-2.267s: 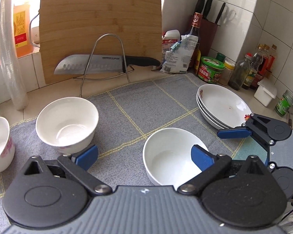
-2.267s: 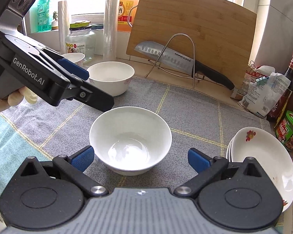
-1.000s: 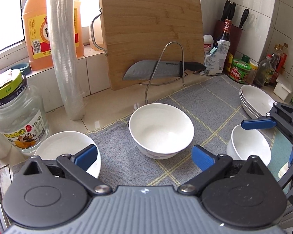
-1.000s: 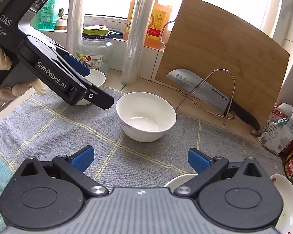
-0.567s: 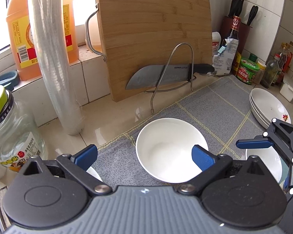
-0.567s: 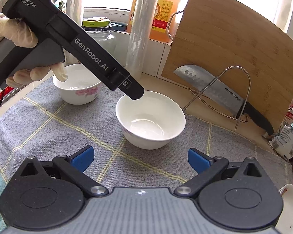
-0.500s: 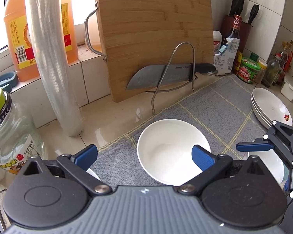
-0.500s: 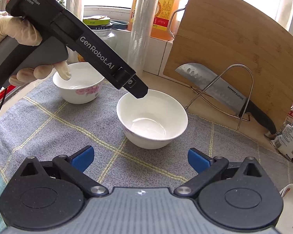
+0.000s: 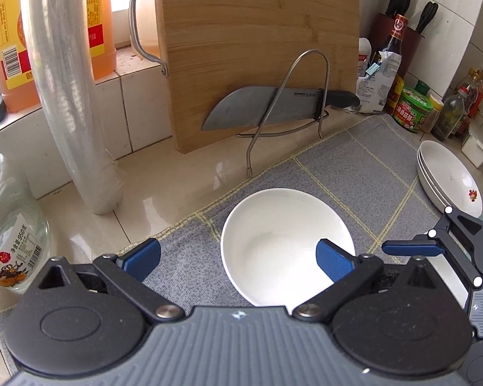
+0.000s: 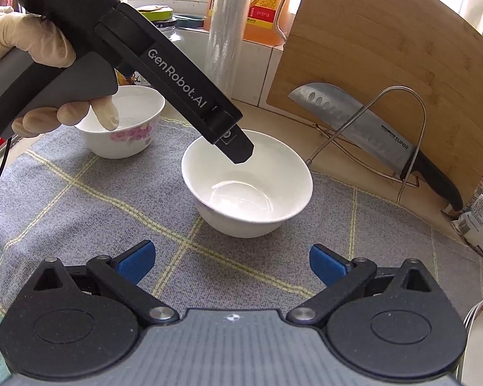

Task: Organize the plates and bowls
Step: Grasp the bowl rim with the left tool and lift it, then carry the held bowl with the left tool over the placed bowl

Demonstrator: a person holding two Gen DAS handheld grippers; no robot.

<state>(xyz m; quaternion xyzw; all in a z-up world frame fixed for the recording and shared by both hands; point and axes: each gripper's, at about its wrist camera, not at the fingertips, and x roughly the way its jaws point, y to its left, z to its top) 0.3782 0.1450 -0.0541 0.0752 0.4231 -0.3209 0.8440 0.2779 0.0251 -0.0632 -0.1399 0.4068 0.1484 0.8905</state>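
A plain white bowl (image 9: 273, 241) (image 10: 248, 186) stands on the grey checked mat (image 10: 80, 212). My left gripper (image 9: 238, 259) is open right over it: one blue finger (image 9: 335, 260) hangs inside the bowl and the other (image 9: 141, 257) is outside its left rim. From the right wrist view its tip (image 10: 238, 151) dips over the bowl's far rim. My right gripper (image 10: 232, 260) is open above bare mat, short of the bowl. A flowered bowl (image 10: 125, 122) sits behind at the left. Stacked plates (image 9: 447, 173) lie at the right.
A bamboo cutting board (image 9: 257, 48) leans on the wall with a knife (image 9: 267, 109) on a wire rack in front. A film roll (image 9: 67, 90), a glass jar (image 9: 9, 241) and an oil bottle (image 9: 6, 32) stand at the left; condiment jars (image 9: 412, 109) crowd the right corner. A gloved hand (image 10: 42, 48) holds the left gripper.
The left gripper swung left from the near bowl to the middle bowl and came down over its rim. The right gripper lifted off the near bowl and turned left.
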